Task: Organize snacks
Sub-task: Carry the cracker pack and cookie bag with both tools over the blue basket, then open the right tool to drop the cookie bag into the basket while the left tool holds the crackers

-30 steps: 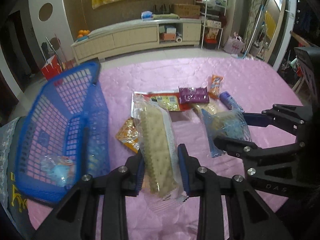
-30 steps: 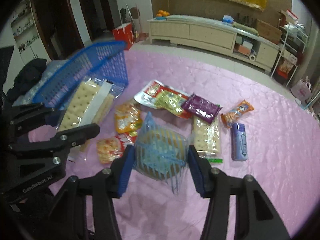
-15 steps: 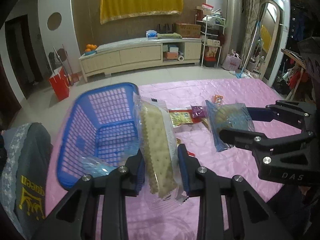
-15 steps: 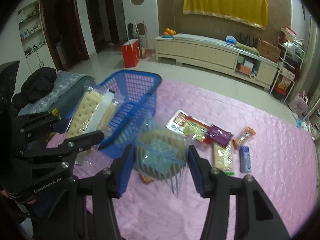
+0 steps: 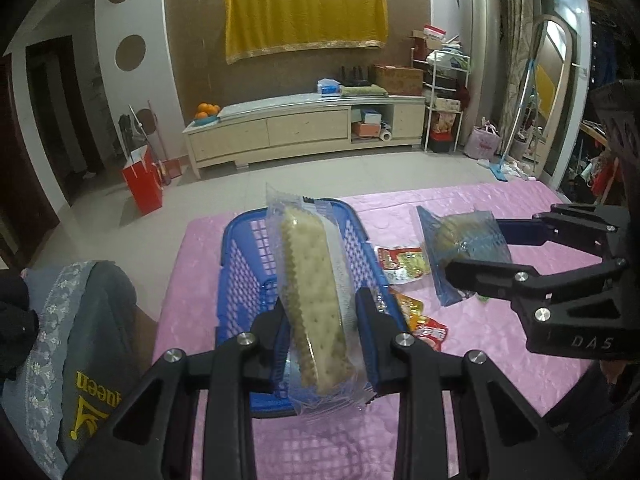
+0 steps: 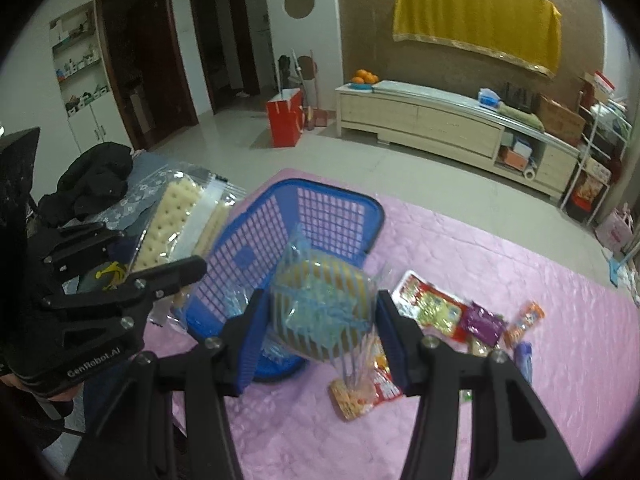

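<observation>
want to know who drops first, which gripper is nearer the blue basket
Left. The left gripper holds the cracker pack over the blue basket; the right gripper hangs beside its rim.

Cracker pack [image 5: 316, 308] hides much of the blue basket's [image 5: 240, 280] interior; loose snack wrappers' [image 6: 444, 312] print is unreadably small.

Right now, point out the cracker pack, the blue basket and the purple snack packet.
cracker pack [image 5: 316, 300], left wrist view, middle of the crackers.
blue basket [image 6: 340, 216], right wrist view, far mesh wall.
purple snack packet [image 6: 482, 322], right wrist view, centre of wrapper.
</observation>
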